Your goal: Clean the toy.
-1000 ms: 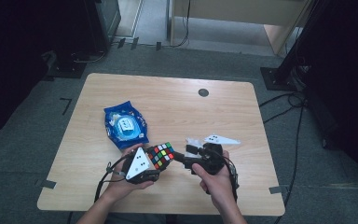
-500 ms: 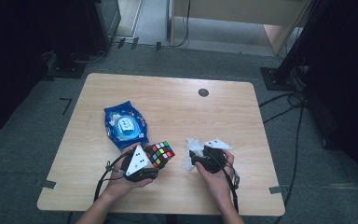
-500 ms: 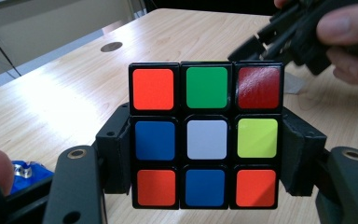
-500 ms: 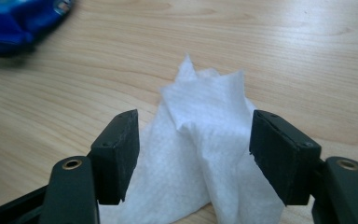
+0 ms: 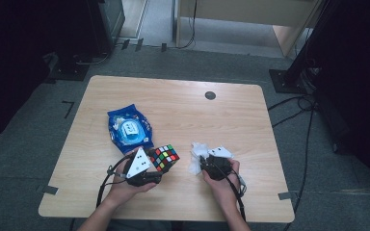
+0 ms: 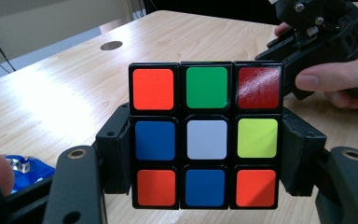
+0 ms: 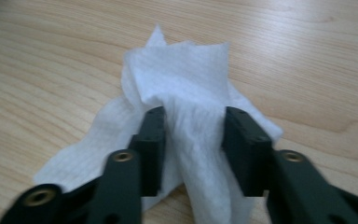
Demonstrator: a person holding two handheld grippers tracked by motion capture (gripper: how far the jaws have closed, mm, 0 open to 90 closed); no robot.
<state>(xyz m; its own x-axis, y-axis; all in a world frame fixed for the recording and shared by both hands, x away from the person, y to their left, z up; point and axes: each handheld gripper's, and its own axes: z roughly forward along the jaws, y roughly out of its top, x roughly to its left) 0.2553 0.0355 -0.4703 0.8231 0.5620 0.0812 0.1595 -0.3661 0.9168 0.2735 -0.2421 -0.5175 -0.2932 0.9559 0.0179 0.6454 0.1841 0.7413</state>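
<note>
Looking down from the high view: left gripper (image 5: 150, 169) clamped on the puzzle cube (image 5: 164, 157) near the table's (image 5: 183, 115) front edge, blue snack bag (image 5: 129, 129) just behind, right gripper (image 5: 207, 166) down on a crumpled white tissue (image 5: 196, 155) well right of the cube. Hard to tell from up here whether the tissue is actually pinched.

Switching to the left gripper view: cube (image 6: 205, 135) squeezed between both jaws, held off the wood, white centre facing the camera, the other hand's gripper (image 6: 324, 35) beyond it.

Moving to the right gripper view: jaws have just been closing, tissue (image 7: 186, 121) bunched up between them, a fold pressed by each pad (image 7: 151, 140), so gripping the tissue. Detail missing from above.

Judging the risks: thin paper likely to tear or slip out if lifted fast with only a loose fold caught; cube liable to twist in its grip if wiped hard on one corner.
</note>
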